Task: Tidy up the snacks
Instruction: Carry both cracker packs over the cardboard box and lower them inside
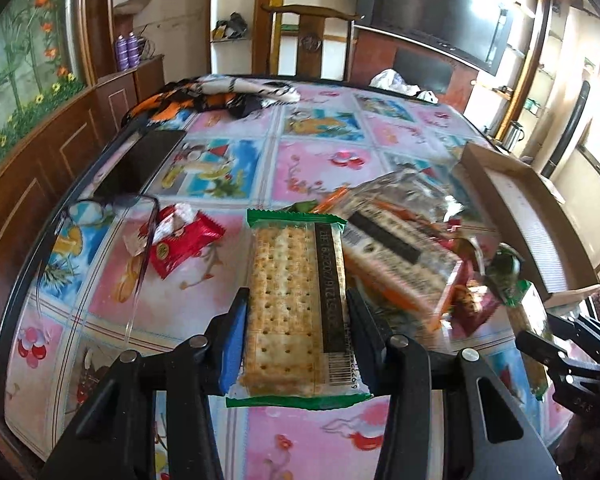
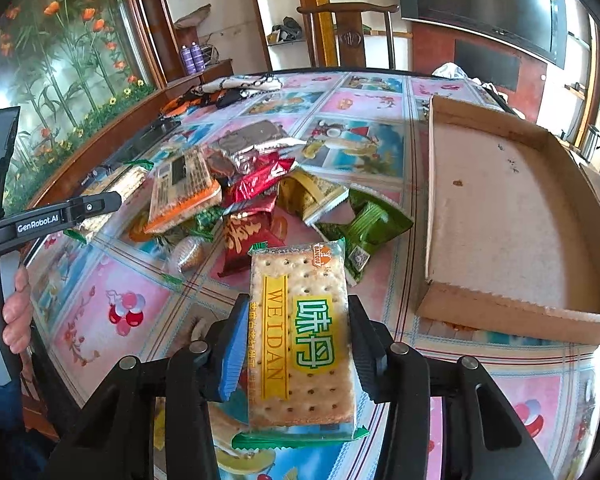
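- Each gripper has a green-edged cracker packet clamped between its jaws. The left gripper [image 1: 296, 316] holds its cracker packet [image 1: 296, 304] back side up, barcode showing, above the table near the left edge of the pile.
- The right gripper [image 2: 298, 344] grips a second cracker packet [image 2: 300, 340] by its long sides, printed face up, lifted clear of the tablecloth, just left of the box's near corner.
- The cardboard box [image 2: 516, 304] sits at the right of the table with its floor bare; I see no snack in it yet, so the sorting looks barely begun.
- The snack pile [image 2: 252, 192] lies between the two grippers and the box: orange, red, silver and green wrappers heaped loosely, some overlapping.
- One red packet [image 1: 184, 240] lies apart on the left, beside a pair of glasses [image 1: 112, 216].
- As I judge it, both held packets are likely bound for the box, and nearly the whole pile is left.
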Demonstrator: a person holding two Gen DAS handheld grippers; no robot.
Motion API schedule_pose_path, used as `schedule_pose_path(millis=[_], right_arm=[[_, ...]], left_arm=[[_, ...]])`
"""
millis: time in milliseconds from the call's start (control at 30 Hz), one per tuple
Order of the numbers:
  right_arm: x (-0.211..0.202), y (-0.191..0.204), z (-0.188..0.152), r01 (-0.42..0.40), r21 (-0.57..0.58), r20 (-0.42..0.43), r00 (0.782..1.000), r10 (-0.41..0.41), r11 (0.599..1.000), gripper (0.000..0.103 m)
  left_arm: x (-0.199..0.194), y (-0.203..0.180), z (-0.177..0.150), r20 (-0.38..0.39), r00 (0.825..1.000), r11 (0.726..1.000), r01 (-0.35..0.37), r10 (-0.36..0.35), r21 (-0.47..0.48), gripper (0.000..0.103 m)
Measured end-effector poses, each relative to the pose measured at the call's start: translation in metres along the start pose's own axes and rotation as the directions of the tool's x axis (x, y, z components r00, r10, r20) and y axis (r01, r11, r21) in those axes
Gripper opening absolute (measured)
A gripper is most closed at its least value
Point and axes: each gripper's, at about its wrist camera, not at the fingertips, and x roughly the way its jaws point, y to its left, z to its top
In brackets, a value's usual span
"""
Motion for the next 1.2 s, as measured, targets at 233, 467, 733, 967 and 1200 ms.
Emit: schedule_pose_path(millis=[233,467,733,967,1200], right_arm=[[-0.004,-0.008,0.019,-0.006,0.027,0.038,0.999,0.005,1.0,0.05],[-0.003,-0.023,0.05,0.006,0.071,0.091,0.996,-0.012,0.997,0.05],[-0.006,-0.061,0.095,0.017,0.168,0.159,0.986,-0.044,0.986,0.05],[0.008,-0.117,0.133,0.043,0.275,0.169,0.981,-0.092,0.96,0.05],[0.015,-0.189,0.132,0.078,0.391,0.163,0.975,-0.152,0.917,0.05]], left_arm=[[-0.006,-0.024,0.008,0.015,1.0,0.999,0.024,-0.025,0.04,0.045],[-0.004,-0.056,0.025,0.023,0.998,0.996,0.054,-0.056,0.075,0.045],[0.005,-0.088,0.046,0.021,0.995,0.991,0.091,-0.094,0.101,0.045],[0.02,-0.134,0.073,-0.001,0.988,0.979,0.155,-0.157,0.131,0.045],[0.056,-0.203,0.095,-0.053,0.972,0.955,0.235,-0.229,0.183,0.045]])
